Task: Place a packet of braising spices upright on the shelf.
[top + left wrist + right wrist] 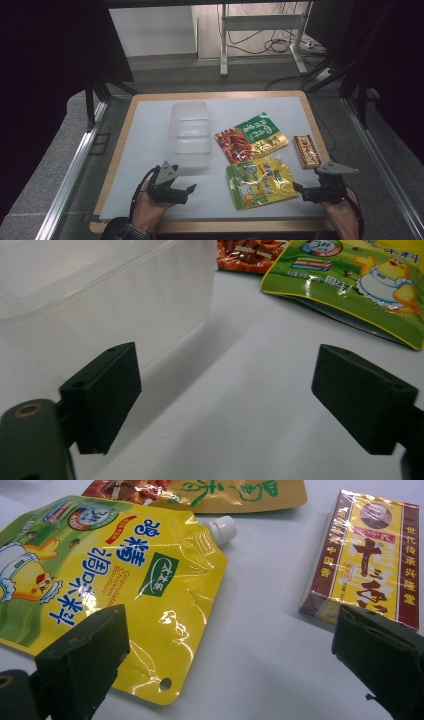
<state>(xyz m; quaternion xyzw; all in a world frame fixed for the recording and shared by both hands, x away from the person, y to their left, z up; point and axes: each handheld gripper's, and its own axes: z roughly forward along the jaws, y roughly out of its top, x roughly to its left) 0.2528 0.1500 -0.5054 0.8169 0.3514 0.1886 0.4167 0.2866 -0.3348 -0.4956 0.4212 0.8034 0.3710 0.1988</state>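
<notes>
A clear plastic container (190,132) stands empty on the white mat (145,155). To its right lie a red and green food pouch (252,137), a yellow spouted pouch (260,182) and a small red and yellow box (306,151). My left gripper (185,193) is open near the mat's front edge, just below the container (100,300), with nothing between its jaws. My right gripper (301,192) is open at the yellow pouch's right edge. In the right gripper view the yellow pouch (125,565) lies by one jaw and the box (365,565) beyond the other.
The mat lies on a wooden board (120,150) with metal rails (75,165) along both sides. Beyond the table are a grey floor, a white stand's legs (225,45) and loose cables (280,42). Bare mat spreads left of the container.
</notes>
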